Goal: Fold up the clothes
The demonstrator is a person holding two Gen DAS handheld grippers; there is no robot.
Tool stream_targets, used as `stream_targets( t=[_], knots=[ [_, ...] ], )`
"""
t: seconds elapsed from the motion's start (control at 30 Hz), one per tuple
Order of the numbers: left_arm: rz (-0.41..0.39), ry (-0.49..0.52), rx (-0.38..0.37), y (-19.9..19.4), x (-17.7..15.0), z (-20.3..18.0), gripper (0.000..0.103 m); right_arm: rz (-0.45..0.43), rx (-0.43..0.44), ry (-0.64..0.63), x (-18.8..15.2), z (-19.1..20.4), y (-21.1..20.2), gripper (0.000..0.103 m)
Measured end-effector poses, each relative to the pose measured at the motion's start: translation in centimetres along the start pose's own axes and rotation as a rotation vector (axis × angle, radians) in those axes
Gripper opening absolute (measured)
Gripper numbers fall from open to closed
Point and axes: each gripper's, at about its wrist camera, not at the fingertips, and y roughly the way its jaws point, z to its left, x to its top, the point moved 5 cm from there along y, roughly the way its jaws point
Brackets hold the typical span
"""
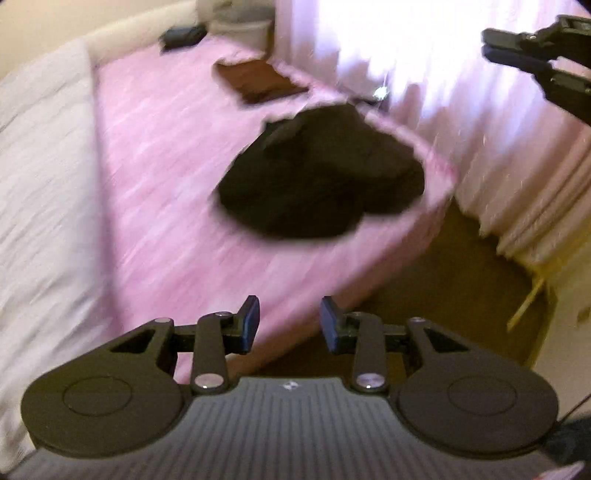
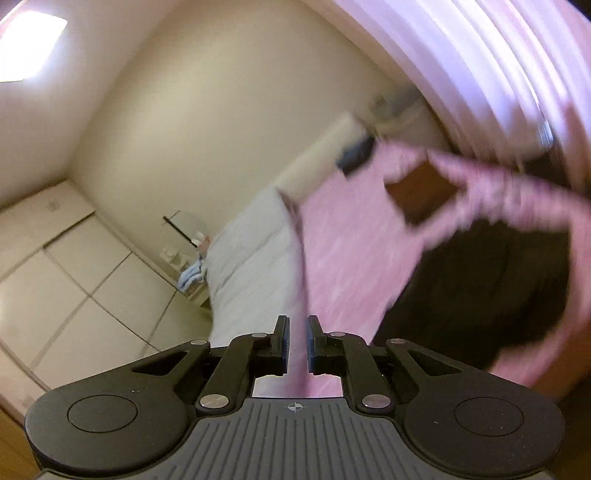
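A crumpled pile of black clothes (image 1: 317, 177) lies on the pink bed sheet (image 1: 166, 166) near the bed's corner; the right wrist view shows the black clothes (image 2: 480, 288) at the right. A brown folded garment (image 1: 258, 79) rests farther back. My left gripper (image 1: 290, 321) hovers off the bed's near edge, open and empty, well short of the pile. My right gripper (image 1: 487, 46) is raised in the air at the upper right. In its own view the right gripper (image 2: 297, 339) shows only a narrow gap between its pads, with nothing held. Both views are motion-blurred.
A white duvet (image 1: 40, 166) covers the bed's left side. A dark flat object (image 1: 183, 35) lies by the headboard. Pale curtains (image 1: 443, 55) hang right of the bed above brown floor (image 1: 461, 277). White wardrobe doors (image 2: 74, 277) stand beyond the bed.
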Motion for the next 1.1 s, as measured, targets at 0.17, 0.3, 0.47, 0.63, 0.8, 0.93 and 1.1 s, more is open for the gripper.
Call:
stream_targets(
  t=[0.17, 0.3, 0.47, 0.63, 0.8, 0.93, 1.1],
  knots=[
    [-0.016, 0.010, -0.040, 8.3, 12.8, -8.6, 0.035, -0.010, -0.005, 0.025, 12.8, -9.8, -0.4, 0.011],
    [-0.079, 0.019, -0.108, 17.0, 22.9, -12.7, 0.036, 0.004, -0.059, -0.003, 20.1, -18.5, 0.6, 0.011],
    [-0.037, -0.003, -0.052, 27.9, 34.6, -18.2, 0.035, 0.010, -0.184, 0.036, 28.9, -32.3, 1.4, 0.011],
    [-0.052, -0.167, 0.057, 34.7, 44.8, -21.3, 0.037, 0.183, -0.144, -0.133, 41.4, -39.6, 8.6, 0.011],
    [-0.003, -0.417, 0.160, 40.4, 51.4, -21.0, 0.036, 0.388, 0.036, -0.193, 47.4, -42.0, 21.5, 0.011],
    [-0.012, -0.487, 0.302, 39.9, 55.6, -19.2, 0.037, 0.551, 0.182, -0.240, 52.3, -44.1, 31.5, 0.011],
    [-0.006, -0.650, 0.391, 41.6, 59.4, -14.0, 0.038, 0.717, 0.288, -0.301, 54.3, -42.0, 42.2, 0.011]
  ],
)
